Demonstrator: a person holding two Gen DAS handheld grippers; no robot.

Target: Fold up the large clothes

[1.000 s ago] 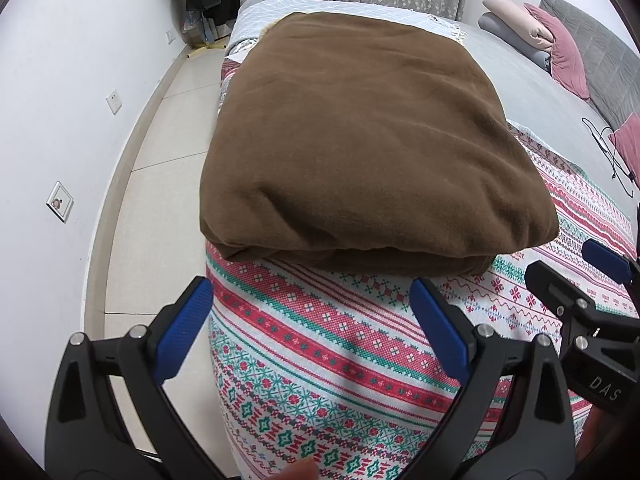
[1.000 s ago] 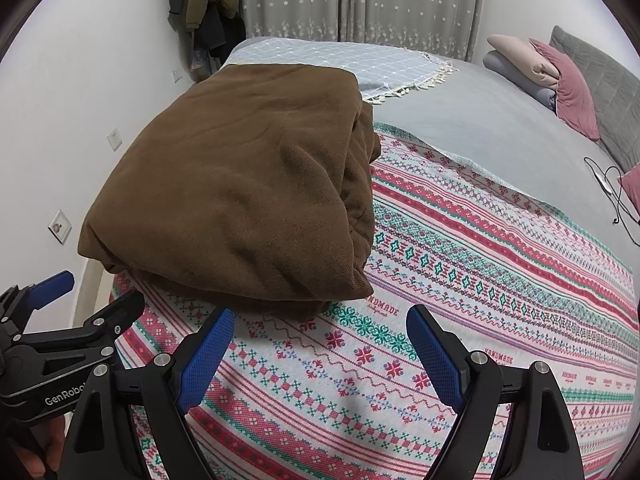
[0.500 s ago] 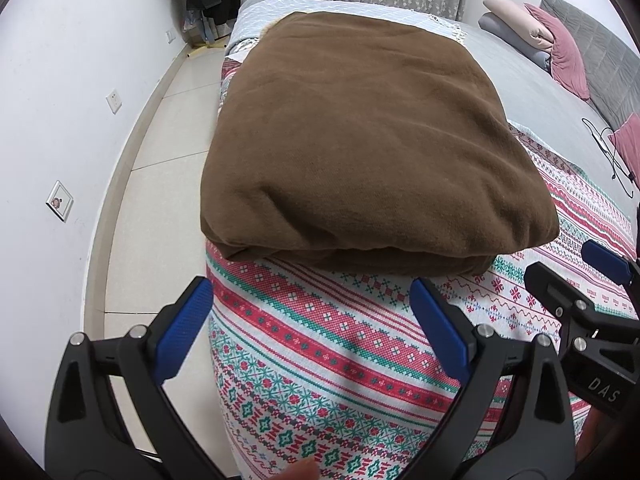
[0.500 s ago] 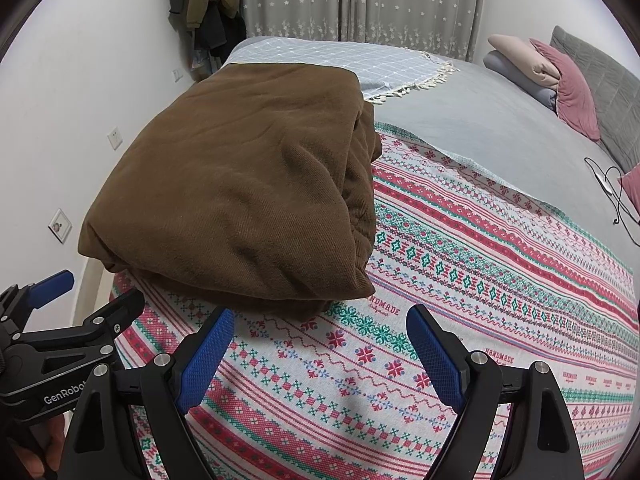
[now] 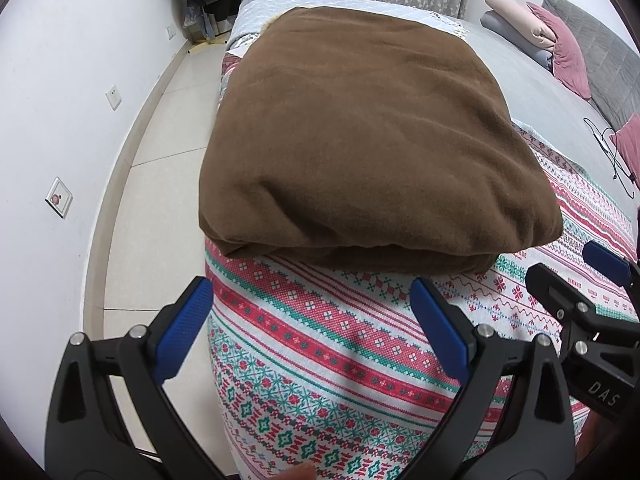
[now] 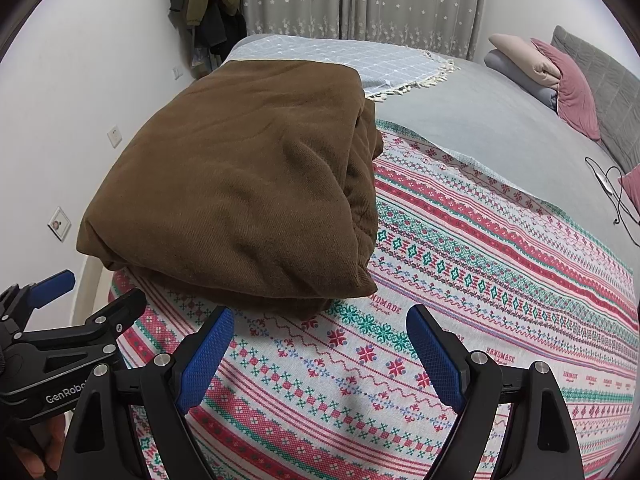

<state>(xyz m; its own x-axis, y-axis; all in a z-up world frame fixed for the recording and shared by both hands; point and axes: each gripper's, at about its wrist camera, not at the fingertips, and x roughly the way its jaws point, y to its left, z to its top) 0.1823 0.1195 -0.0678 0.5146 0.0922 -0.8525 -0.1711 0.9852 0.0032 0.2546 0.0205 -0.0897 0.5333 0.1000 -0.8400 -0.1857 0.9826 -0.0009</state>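
Note:
A thick brown blanket lies folded into a neat rectangle on a red, green and white patterned spread at the bed's corner. My left gripper hovers just short of the blanket's near folded edge, jaws wide open, nothing between its blue pads. My right gripper is open too, above the patterned spread beside the blanket's near right corner. Each gripper shows at the edge of the other's view: the right one and the left one.
A pale tiled floor and white wall with sockets run along the bed's left side. Pillows lie at the grey headboard, a cable on the grey sheet, a fringed light blue throw behind the blanket, clothes hanging in the corner.

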